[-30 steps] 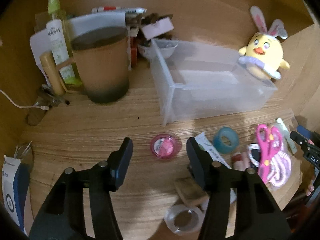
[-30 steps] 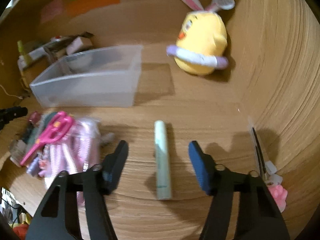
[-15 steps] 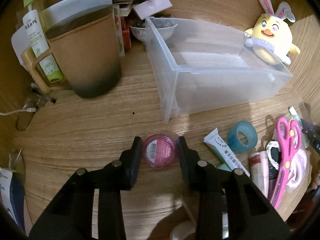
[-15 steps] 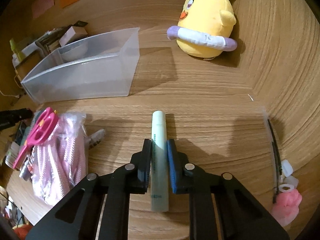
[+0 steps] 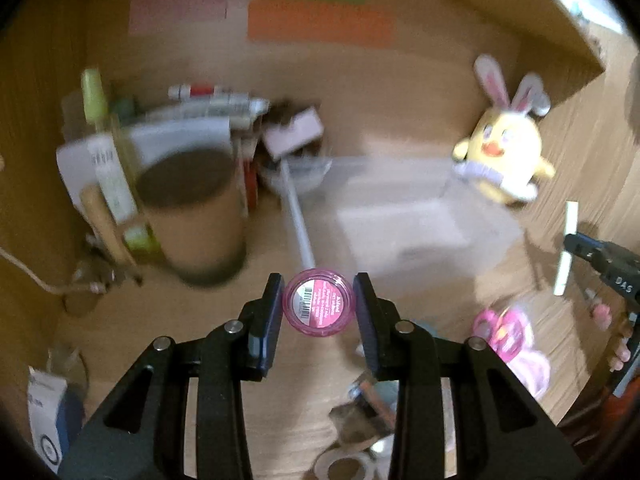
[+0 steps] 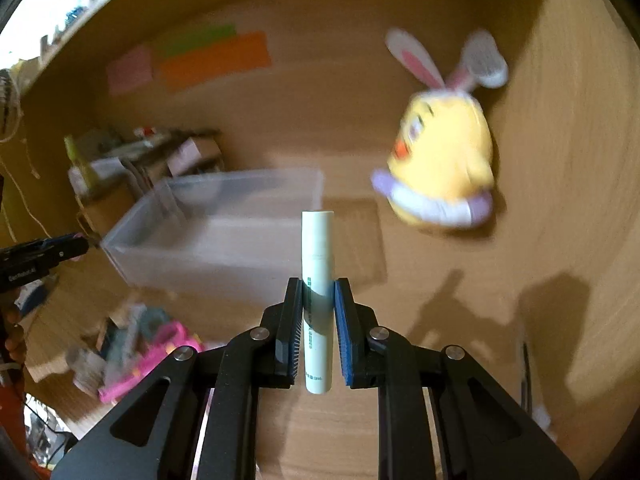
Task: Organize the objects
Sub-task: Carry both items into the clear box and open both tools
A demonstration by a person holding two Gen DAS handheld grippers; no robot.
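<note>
Both claws hold their loads clear of the surface, and the clear bin (image 6: 224,224) lies ahead of each. The right claw (image 6: 318,312) is clamped on a pale green tube (image 6: 317,264) whose long axis points straight toward the bin's near right corner. The left claw (image 5: 318,308) grips a pink jar (image 5: 319,307). Wooden surface (image 6: 500,320), wooden walls, 3 paper notes (image 6: 216,56) on the far wall.

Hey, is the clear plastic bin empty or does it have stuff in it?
Apparently empty: the clear plastic bin shows only its bare floor, though both views are blurred.
</note>
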